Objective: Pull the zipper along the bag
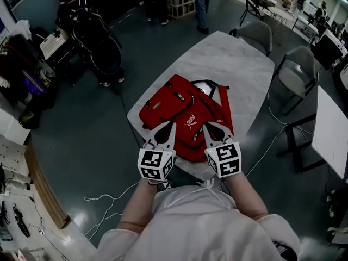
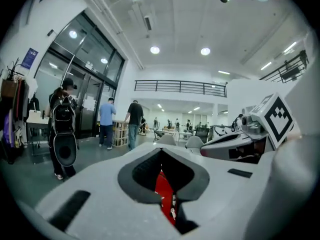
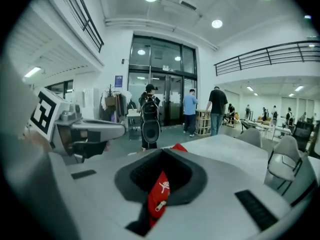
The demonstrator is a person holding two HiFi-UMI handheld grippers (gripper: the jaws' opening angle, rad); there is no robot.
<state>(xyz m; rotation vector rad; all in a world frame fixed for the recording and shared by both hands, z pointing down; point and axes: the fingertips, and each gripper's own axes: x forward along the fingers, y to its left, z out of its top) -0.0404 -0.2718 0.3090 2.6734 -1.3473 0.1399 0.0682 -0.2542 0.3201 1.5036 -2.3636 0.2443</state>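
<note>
A red backpack (image 1: 185, 116) lies on the marble table (image 1: 228, 58), its near end at the table's front edge. My left gripper (image 1: 172, 125) rests on the bag's near left part. In the left gripper view its jaws (image 2: 161, 155) are shut with a fold of the red fabric (image 2: 164, 191) pinched between them. My right gripper (image 1: 206, 126) sits beside it on the bag's near right part. Its jaws (image 3: 162, 153) are shut on red fabric (image 3: 159, 191) bearing a white logo, and a metal zipper pull (image 3: 160, 205) hangs there.
Grey chairs (image 1: 255, 34) (image 1: 296, 75) stand at the table's far and right sides. A white table (image 1: 331, 129) is at the right. Cables (image 1: 109, 200) trail on the floor near my feet. A person with a black backpack (image 1: 100, 42) stands at the far left.
</note>
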